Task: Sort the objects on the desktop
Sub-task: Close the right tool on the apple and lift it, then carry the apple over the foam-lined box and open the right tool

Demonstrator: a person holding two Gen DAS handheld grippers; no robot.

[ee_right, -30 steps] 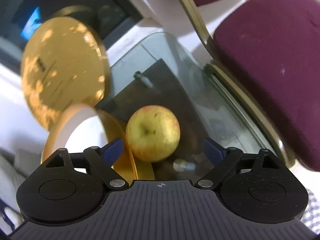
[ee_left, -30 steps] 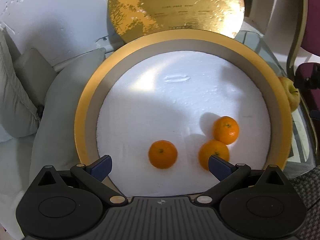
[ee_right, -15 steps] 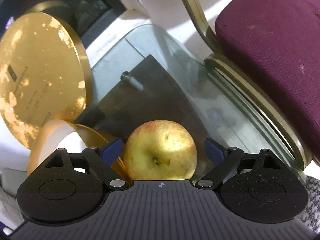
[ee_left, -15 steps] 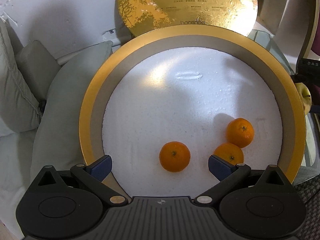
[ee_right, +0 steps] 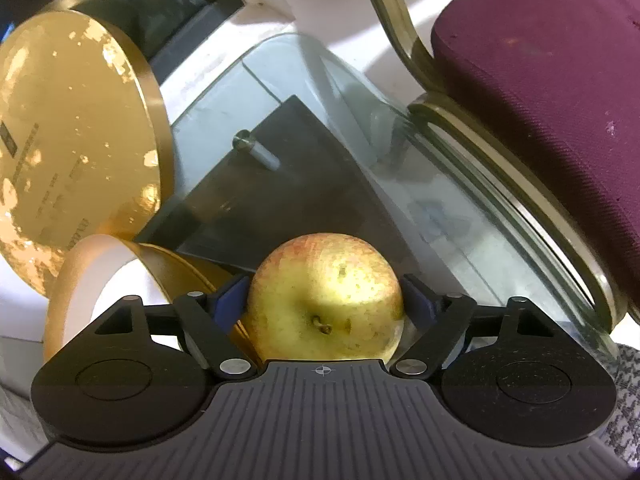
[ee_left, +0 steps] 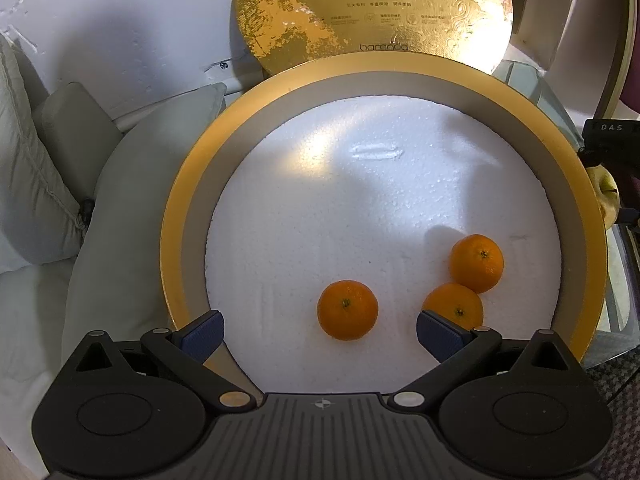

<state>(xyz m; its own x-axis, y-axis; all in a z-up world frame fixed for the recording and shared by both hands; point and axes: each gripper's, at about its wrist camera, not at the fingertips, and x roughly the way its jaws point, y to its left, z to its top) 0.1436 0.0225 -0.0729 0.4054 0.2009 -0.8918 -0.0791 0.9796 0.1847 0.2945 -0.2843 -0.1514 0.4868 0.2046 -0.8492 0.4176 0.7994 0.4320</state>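
A yellow-red apple (ee_right: 324, 296) rests on the glass table beside the round gold box. My right gripper (ee_right: 326, 300) has just been closing around it, and both blue pads now touch its sides. In the left wrist view a sliver of the apple (ee_left: 606, 200) shows past the box rim. Three tangerines (ee_left: 347, 310) (ee_left: 476, 263) (ee_left: 454, 306) lie on the white foam floor of the gold box (ee_left: 176, 240). My left gripper (ee_left: 320, 328) hovers open over the near part of the box, with nothing between its fingers.
The gold lid (ee_left: 372, 12) leans upright behind the box. The glass table (ee_right: 400, 160) curves off to the right, where a maroon chair (ee_right: 540, 80) stands close. Grey-white cushions (ee_left: 120, 200) lie left of the box.
My right gripper moved forward and down over the apple, and its jaws narrowed until the pads met the fruit. The left gripper stayed open and nearly still.
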